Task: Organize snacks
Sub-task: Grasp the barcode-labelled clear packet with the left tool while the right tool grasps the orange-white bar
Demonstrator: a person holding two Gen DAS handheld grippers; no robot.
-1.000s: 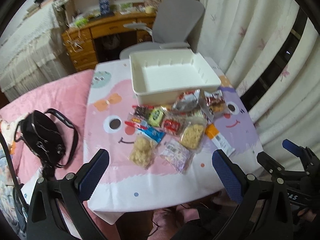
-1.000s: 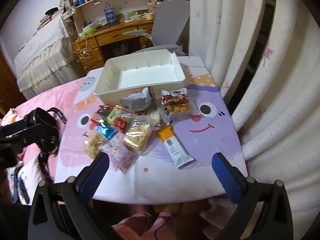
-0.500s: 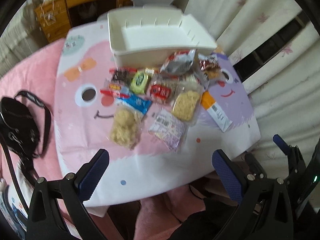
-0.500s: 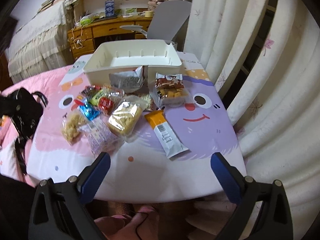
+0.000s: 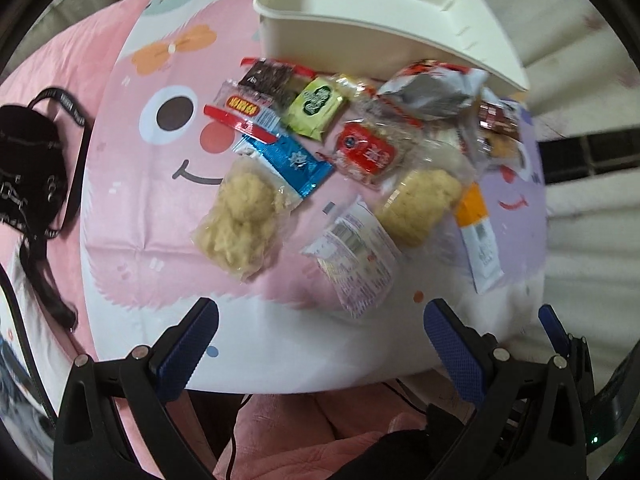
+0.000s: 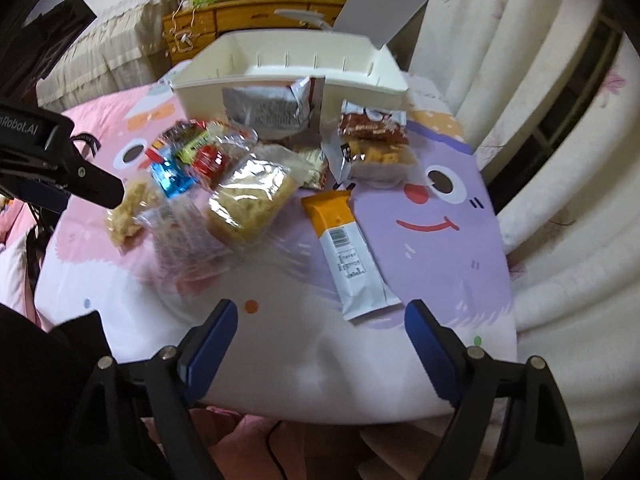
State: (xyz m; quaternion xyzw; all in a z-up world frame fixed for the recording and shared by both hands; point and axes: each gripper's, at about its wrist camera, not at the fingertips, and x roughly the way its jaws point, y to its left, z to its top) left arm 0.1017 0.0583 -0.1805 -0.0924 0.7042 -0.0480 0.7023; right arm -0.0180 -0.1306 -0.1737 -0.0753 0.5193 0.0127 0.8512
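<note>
Left wrist view: left gripper (image 5: 320, 340) hangs over the near edge of the table (image 5: 280, 344), fingers spread wide, nothing between them. Snacks lie in a loose heap mid-table, just in front of the white bin (image 5: 384, 12): a pale crumbly cake in clear wrap (image 5: 240, 216) nearest on the left, a blue packet (image 5: 292, 164) touching its far end, a green packet (image 5: 316, 108) and a red packet (image 5: 366, 152) beyond. A silver bag (image 5: 432, 90) leans against the bin's front wall. Black bag (image 5: 28, 168) sits off the table to the left.

Right wrist view: right gripper (image 6: 320, 340) also spread wide and holding nothing, near the table edge. An orange-and-white bar (image 6: 346, 248) lies just ahead of it, apart from the heap. Bin (image 6: 360, 84) shows no snacks inside.
</note>
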